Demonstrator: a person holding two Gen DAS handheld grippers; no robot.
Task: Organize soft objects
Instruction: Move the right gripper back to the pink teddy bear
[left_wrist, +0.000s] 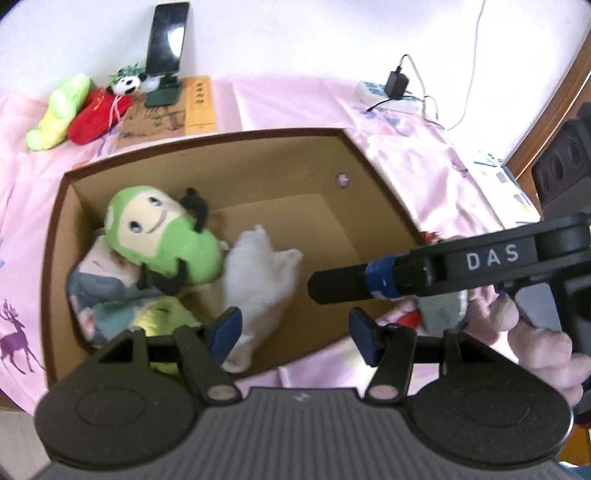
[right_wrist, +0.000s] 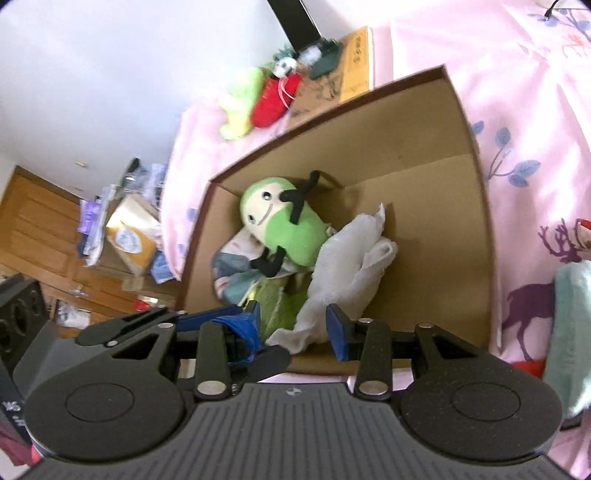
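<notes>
My left gripper (left_wrist: 293, 334) hangs wide open over the near rim of the brown cardboard box (left_wrist: 376, 166), its blue pads clear of the crumpled white cloth (left_wrist: 262, 273) lying between them inside. My right gripper (right_wrist: 293, 326) is open too, straddling the cloth's (right_wrist: 343, 266) lower end; whether a pad brushes it I can't quite tell through the blur. In the box the green bean-shaped plush toy with black limbs (left_wrist: 162, 240) rests on a folded patterned cloth (left_wrist: 107, 295), beside the white one.

Only the left view shows the upright black phone on a stand (left_wrist: 166, 40), a charger plugged into a power strip (left_wrist: 397, 86), and my right gripper's arm (left_wrist: 461, 266) crossing in. Only the right view shows wooden cabinets (right_wrist: 33, 221) and clutter.

Everything sits on a pink printed sheet (left_wrist: 295, 99); a red plush (left_wrist: 98, 118) and a yellow-green plush (left_wrist: 59, 110) lie beyond the box.
</notes>
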